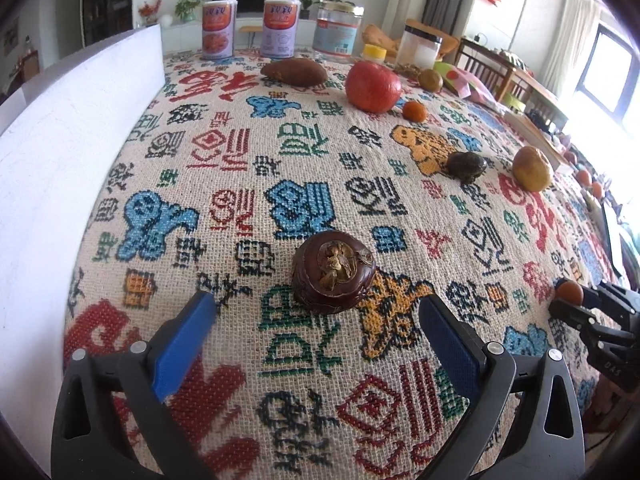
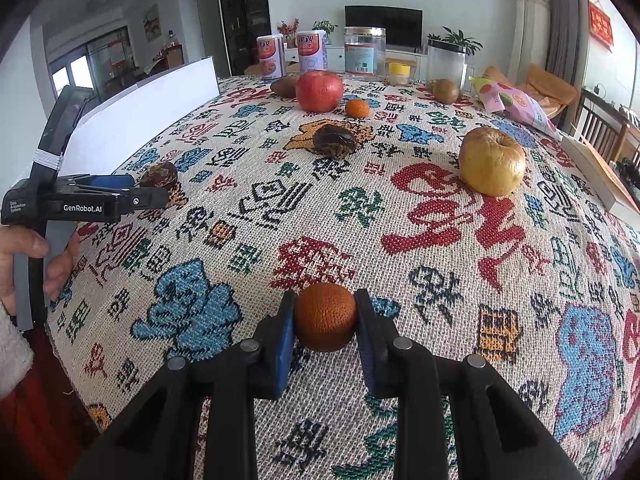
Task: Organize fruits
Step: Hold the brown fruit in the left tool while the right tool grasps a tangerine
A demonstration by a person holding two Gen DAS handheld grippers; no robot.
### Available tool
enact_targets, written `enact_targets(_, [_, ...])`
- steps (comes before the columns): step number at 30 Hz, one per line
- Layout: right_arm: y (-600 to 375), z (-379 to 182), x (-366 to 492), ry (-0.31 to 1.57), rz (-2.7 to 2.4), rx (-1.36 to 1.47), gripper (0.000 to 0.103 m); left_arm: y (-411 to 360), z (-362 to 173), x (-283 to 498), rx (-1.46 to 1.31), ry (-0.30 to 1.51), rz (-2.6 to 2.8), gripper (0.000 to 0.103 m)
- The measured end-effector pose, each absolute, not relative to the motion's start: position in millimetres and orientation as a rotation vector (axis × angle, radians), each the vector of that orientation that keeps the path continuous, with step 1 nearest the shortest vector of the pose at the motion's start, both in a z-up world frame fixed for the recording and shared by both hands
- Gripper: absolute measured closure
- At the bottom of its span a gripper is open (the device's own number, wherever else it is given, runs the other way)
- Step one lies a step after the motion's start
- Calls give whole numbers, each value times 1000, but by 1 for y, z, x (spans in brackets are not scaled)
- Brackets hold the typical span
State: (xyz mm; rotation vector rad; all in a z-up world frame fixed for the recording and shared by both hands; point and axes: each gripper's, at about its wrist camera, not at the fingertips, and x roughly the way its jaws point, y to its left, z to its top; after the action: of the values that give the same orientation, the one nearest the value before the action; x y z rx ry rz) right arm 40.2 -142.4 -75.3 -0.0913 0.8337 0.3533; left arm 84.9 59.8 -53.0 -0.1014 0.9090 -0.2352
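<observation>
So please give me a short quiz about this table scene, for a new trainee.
1. True or false: the right gripper is shut on a small orange fruit.
2. What lies between the open fingers of the left gripper?
A. a red apple
B. a dark brown chestnut-like fruit
C. a yellow lid
3. Fill in: the yellow-brown wrinkled apple rests on the ____.

Key:
1. True; both pads press on its sides.
2. B; the brown fruit sits on the cloth just ahead of the fingers, untouched.
3. The patterned tablecloth.
</observation>
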Motion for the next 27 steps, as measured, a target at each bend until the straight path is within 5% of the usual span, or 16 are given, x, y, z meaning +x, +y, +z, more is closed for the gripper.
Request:
enact_targets(3, [-144,-76,39,829,367,-71,69,70,-49,75,-116,908,-255,3])
enact_targets(8, [-134,-77,35,833,392,-122,31,62,-47,75,-104,889,-219,4])
enact_targets(27, [-134,-80,37,839,361,-131,16,40,-59,76,53,921,-125,3])
